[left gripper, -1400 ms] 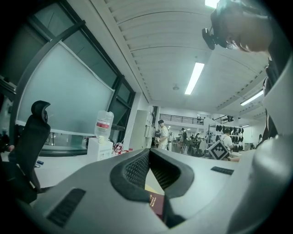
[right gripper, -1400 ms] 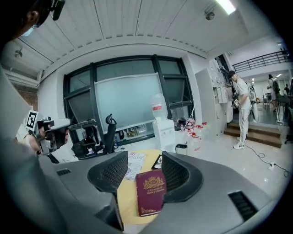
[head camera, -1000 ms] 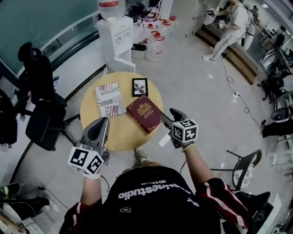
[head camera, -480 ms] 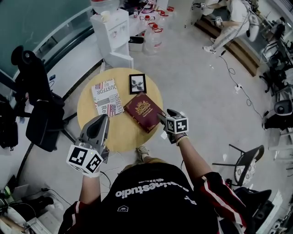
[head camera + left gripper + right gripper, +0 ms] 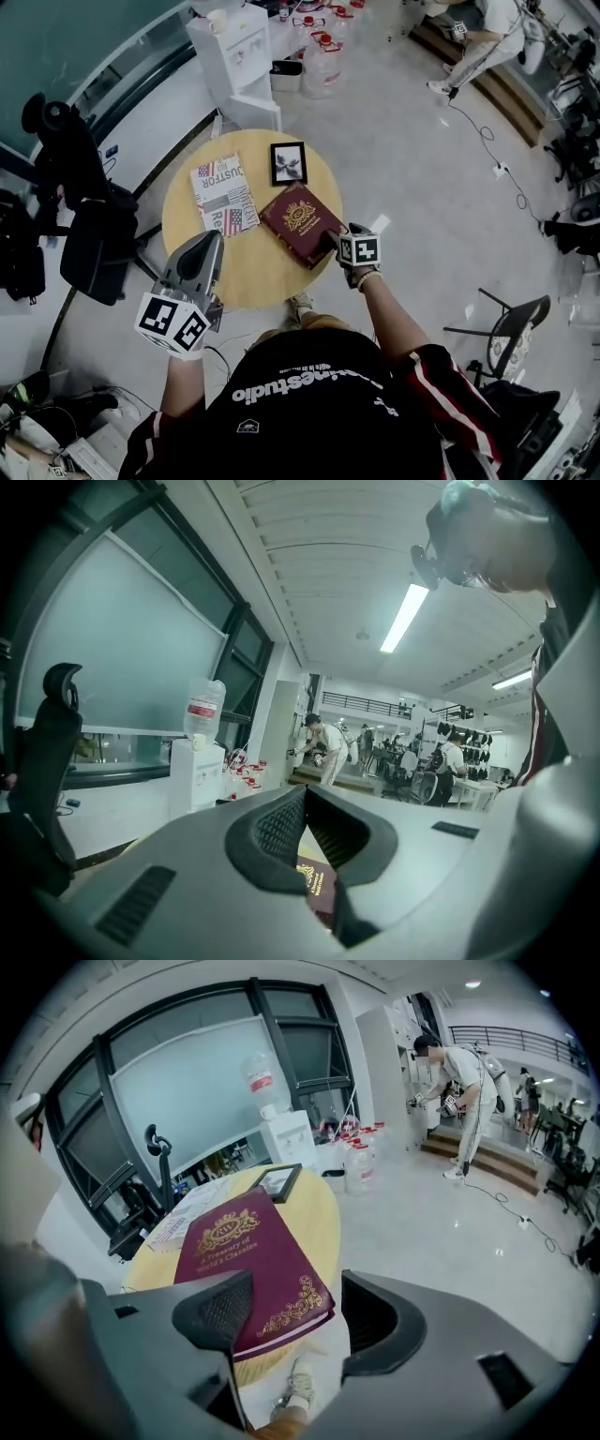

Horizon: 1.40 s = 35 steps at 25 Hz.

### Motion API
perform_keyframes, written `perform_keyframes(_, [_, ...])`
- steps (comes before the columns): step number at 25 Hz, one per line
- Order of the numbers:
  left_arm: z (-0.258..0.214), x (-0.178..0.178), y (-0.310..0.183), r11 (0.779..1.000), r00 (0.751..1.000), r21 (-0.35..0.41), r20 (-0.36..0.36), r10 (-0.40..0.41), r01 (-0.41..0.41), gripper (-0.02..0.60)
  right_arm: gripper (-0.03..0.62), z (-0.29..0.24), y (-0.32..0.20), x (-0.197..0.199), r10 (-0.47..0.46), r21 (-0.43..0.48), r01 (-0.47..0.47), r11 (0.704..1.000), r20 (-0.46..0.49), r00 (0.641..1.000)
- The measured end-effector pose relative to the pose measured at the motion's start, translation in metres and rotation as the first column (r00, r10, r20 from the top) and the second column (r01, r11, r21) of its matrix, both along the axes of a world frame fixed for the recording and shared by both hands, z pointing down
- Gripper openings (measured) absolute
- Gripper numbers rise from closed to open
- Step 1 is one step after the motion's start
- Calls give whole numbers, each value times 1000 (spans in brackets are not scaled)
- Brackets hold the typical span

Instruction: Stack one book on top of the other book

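Two books lie side by side on the round wooden table (image 5: 187,239). The white book (image 5: 222,195) with flag print is at the left, and the maroon book (image 5: 302,223) with gold ornament sits to its right. My right gripper (image 5: 334,240) is at the maroon book's near right corner. In the right gripper view this gripper (image 5: 295,1312) stands open, its jaws have just been opening, and the maroon book's (image 5: 248,1260) corner lies between them, unpressed. My left gripper (image 5: 208,242) hovers over the table's near left edge. Its fingertips (image 5: 305,794) meet, with nothing held.
A small black picture frame (image 5: 289,162) lies at the table's far side. A black office chair (image 5: 89,239) stands left of the table and another chair (image 5: 511,328) at the right. A water dispenser (image 5: 236,52) and bottles (image 5: 323,56) stand beyond. A person (image 5: 487,37) bends far off.
My right gripper has come down and in to the maroon book's near corner, jaws spread wider. The left gripper has drifted only slightly. Neither book has moved.
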State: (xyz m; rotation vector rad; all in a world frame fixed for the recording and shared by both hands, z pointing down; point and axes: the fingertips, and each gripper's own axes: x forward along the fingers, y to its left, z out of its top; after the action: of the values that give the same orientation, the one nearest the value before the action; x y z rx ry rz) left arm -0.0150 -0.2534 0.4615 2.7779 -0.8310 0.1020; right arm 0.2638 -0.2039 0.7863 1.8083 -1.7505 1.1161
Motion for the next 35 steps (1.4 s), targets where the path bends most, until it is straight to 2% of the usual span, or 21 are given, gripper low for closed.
perform_keyframes(10, [2,5,-6,1000,1000,-4,0,9,-9,17,321,2,1,6,-20,-2,20,1000,-27,999])
perform_keyframes(18, [2,10,-5,1000,1000,-6,-6,18,-18,17,321,5,14,17,-4,-5,4,1000,10,1000])
perform_keyframes(21, [1,13,0,1000,1000,10,8,29,-29,17,321,8,14,13,3,20,-5,1000,96,995])
perform_keyframes(26, [-3,17,0,999,999,25,21,38,-39,17,357,17,12,5,39,43,-52,998,256,966])
perform_keyframes(31, [-4,19,0,999,998,27,37,44,-45,17,380,27,12,4,90,39,-115,993,396,914])
perform_keyframes(35, [-1,21,-2,998,997,25,54,49,-50,17,387,31,9,-1,96,35,-129,991,488,867])
